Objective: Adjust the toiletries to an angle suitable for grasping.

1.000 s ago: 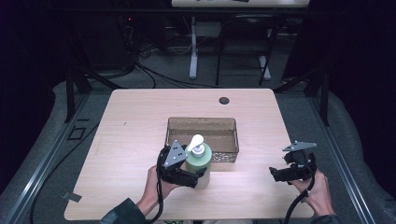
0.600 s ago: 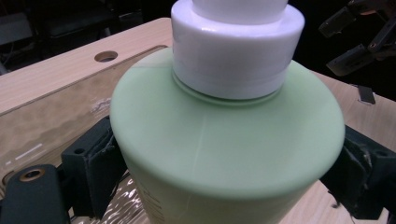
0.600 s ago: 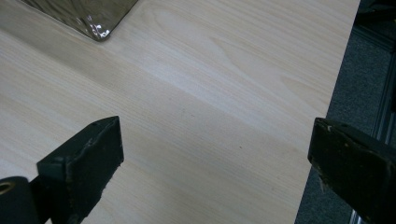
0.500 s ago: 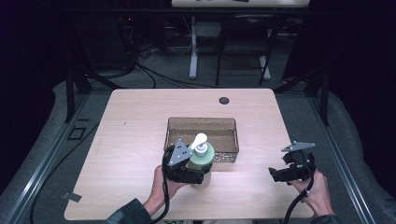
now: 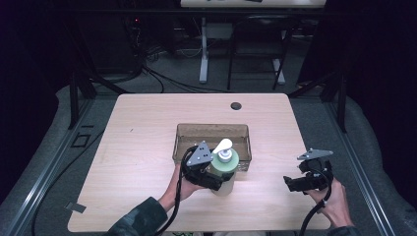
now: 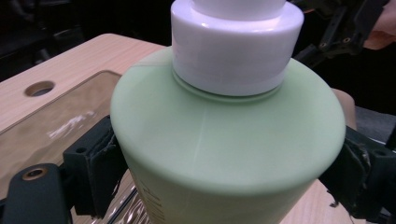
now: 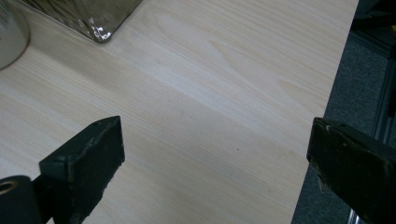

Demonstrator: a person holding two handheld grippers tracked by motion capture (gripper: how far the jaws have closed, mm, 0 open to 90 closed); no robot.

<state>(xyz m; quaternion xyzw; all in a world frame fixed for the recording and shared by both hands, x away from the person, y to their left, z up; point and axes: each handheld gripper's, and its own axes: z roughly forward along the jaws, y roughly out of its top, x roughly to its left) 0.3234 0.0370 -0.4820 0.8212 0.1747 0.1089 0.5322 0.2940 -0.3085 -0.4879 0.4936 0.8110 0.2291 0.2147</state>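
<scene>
My left gripper (image 5: 212, 180) pinches the pale-green pump bottle (image 5: 224, 170) just before the clear brown plastic bin (image 5: 212, 132), right gripper (image 5: 295, 184) spread empty; the rounded wall may slip.

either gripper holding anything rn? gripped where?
Left gripper clamps the green pump bottle by the sides of its body, below the white collar. Right gripper is open over bare table, holding nothing.

The light wooden surface (image 5: 147, 147) has a round dark hole (image 5: 236, 105) near its far edge. Grey floor (image 5: 44, 162) lies around it — black cables (image 5: 162, 78) trail there, and a white post (image 5: 203, 49) stands behind.
</scene>
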